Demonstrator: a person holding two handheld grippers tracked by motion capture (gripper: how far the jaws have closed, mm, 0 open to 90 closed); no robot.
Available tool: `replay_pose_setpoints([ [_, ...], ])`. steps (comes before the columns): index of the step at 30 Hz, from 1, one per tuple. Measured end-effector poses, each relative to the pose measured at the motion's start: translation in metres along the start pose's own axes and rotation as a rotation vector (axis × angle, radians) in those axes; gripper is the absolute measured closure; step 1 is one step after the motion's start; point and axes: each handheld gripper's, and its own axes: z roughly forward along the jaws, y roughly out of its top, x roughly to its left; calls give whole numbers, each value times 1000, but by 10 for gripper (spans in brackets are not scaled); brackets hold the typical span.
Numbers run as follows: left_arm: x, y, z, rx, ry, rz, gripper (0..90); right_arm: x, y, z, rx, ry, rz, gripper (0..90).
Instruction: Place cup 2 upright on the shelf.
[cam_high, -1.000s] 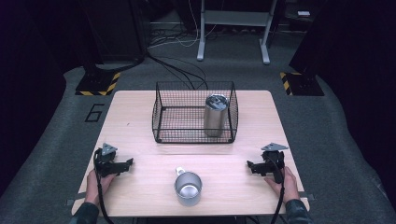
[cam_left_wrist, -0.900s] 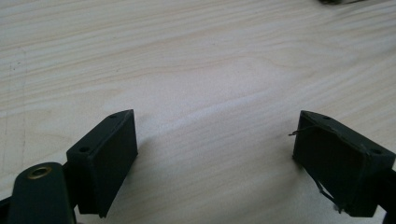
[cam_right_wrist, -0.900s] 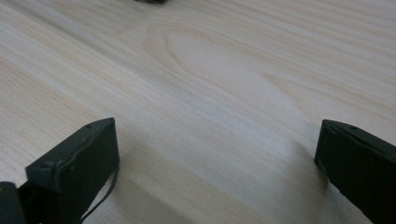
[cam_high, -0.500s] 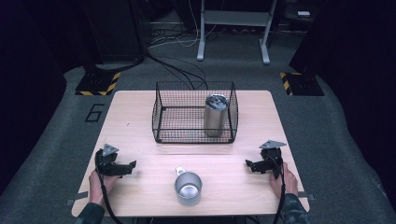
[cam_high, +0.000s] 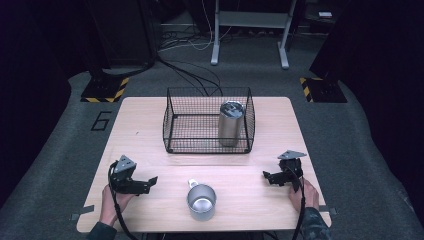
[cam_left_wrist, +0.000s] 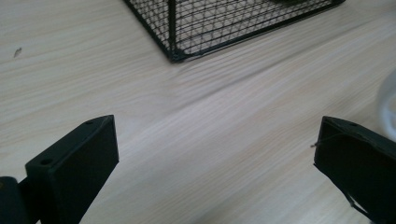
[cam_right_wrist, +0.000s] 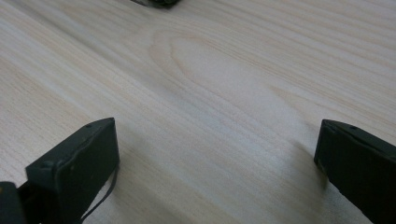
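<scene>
A shiny round steel mug stands at lower centre, between the left gripper and right gripper, both with jaws spread apart, empty.

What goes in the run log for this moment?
left claw: open, empty | right claw: open, empty | mug: on table, front | tumbler: upright in basket

the only readable mark is a large dark numeral "6" on the grey floor just left of the table's far left corner, near a yellow-and-black hazard-striped plate farther back, which carries no readable text.
</scene>
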Motion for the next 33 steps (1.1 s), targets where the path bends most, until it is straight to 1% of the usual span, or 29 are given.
replay_pose_setpoints([
  [1, -6, 3, -2, -14, -19, 5, 0, 0, 0, 0, 0, 0, -1, 0],
  [2, -6, 3, -2, -14, -19, 5, 0, 0, 0, 0, 0, 0, 0, 0],
  [3, -12, 6, -4, -21, -33, 18, 0, 0, 0, 0, 0, 0, -1, 0],
  [4, -14, 8, -5, -15, -43, 28, 0, 0, 0, 0, 1, 0, 0, 0],
  [5, -17, 9, -5, -21, -52, 30, 0, 0, 0, 0, 0, 0, 0, 0],
  [6, -17, 9, -5, -21, -52, 30, 0, 0, 0, 0, 0, 0, 0, 0],
  [7, -22, 12, -7, -27, -65, 44, 0, 0, 0, 0, 0, -2, 1, 0],
  [8, -22, 12, -7, -27, -65, 44, 0, 0, 0, 0, -3, -2, -3, 0],
  [9, -25, 14, -8, -31, -73, 47, 0, 0, 0, 0, -3, -2, -3, 0],
  [10, -28, 15, -9, -34, -83, 54, 0, -1, 0, 0, -3, -2, -3, 0],
  [11, -33, 18, -11, -40, -103, 64, 0, -1, 0, 0, -1, -2, -3, 0],
  [12, -33, 18, -11, -40, -103, 64, 0, -1, 0, 0, -1, -2, -3, 0],
  [13, -40, 21, -14, -50, -118, 82, 0, -1, 0, 0, -1, -2, -2, 0],
  [15, -46, 25, -17, -56, -129, 100, 0, -1, 0, 0, -1, -3, -1, 0],
  [16, -46, 25, -17, -56, -129, 100, 0, -1, -1, 0, -2, -3, -1, 0],
  [17, -53, 29, -20, -62, -145, 106, 0, -1, -1, 0, -2, -4, 1, 0],
  [19, -60, 32, -23, -74, -162, 120, 0, -1, -1, 0, -2, -4, -1, 0],
  [20, -60, 32, -23, -74, -162, 120, 0, -1, -1, 0, -2, -4, -1, 0],
  [23, -71, 35, -28, -104, -195, 140, 0, -1, -1, 0, -2, -4, 1, 0],
  [24, -76, 37, -29, -112, -212, 147, 0, 0, -1, 0, -1, -4, 5, 0],
  [25, -83, 38, -30, -119, -230, 166, 0, -1, -1, 0, -3, -6, 6, 0],
  [27, -91, 39, -30, -109, -257, 185, 0, 0, -1, -1, -1, -6, 10, 0],
  [28, -91, 39, -30, -109, -257, 185, 0, 0, -1, -1, -1, -6, 10, 0],
  [29, -97, 40, -29, -104, -274, 195, 0, 0, -1, -1, -1, -6, 10, 0],
  [31, -103, 40, -27, -109, -290, 196, 0, 0, -1, -1, -1, -6, 10, 0],
  [32, -103, 40, -27, -109, -290, 196, 0, 0, -1, -1, -1, -6, 10, 0],
  [33, -108, 41, -25, -108, -306, 197, 0, 0, -1, -1, -1, -6, 10, 0],
])
